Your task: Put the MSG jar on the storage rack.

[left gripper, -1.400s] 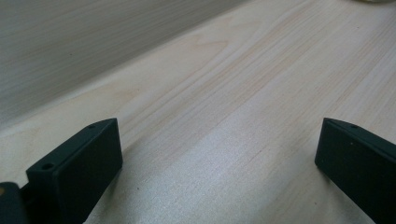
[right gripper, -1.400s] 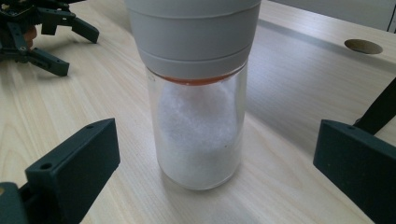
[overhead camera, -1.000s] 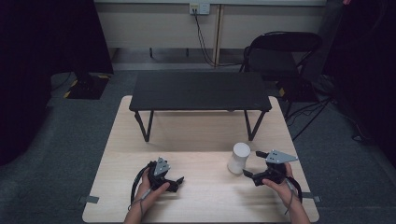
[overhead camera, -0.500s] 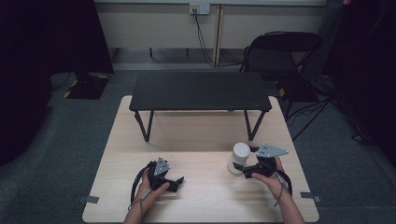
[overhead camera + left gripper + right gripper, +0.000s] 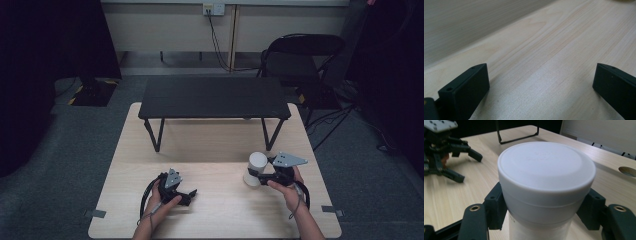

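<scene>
Nearest the person, the left gripper rests low over the table, its jaws set wide with nothing but bare wood between them, as the left gripper view confirms. Farther along the near edge, the right gripper has its jaws on either side of a white can, just under the lid. The pads appear to touch the wall on both sides, though whether they press firmly cannot be told. The can stands upright on the right part of the table, in front of the black stand. Beyond the table stand a chair and the wall.

The step in hand appears to be grasping the can. To do it well: keep the jaws level and square to the can, bearing on the body below the lid's rim so the lid is not pried loose; close evenly, and lift straight up only once the grip is firm, so the tall can does not tip.
</scene>
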Tool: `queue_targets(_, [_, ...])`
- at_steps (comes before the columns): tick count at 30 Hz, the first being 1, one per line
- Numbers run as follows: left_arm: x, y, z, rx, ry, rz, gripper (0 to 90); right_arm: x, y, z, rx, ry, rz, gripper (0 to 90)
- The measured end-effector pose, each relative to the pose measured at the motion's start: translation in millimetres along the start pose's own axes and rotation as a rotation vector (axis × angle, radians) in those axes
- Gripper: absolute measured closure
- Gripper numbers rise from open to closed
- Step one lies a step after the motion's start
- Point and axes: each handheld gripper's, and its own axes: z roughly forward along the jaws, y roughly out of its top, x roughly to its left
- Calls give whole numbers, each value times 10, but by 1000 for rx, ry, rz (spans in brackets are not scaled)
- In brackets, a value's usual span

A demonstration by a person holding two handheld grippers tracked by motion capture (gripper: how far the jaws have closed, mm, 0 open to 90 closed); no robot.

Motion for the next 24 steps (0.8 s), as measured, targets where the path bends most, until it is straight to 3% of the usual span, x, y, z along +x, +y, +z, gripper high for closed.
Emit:
queue_targets(6, [0,0,0,0,0,0,0,5,374,-76,-24,8,-5,352])
queue_targets(11, [1,1,0,1,0,0,0,-7,858,-125,-32,10,-16,352])
queue_targets(13, [0,0,0,0,0,0,0,-37,1085,-129,-48,17,2,352])
queue_targets(15, [0,0,0,0,0,0,0,-39,1134,-130,-49,16,1,352])
queue_targets(17, [0,0,0,0,0,0,0,-5,1451,-123,-60,-12,-34,352])
queue_targets(24, [-2,-1,1,-1,0,-3,0,-5,2067,7,-94,-62,-55,352])
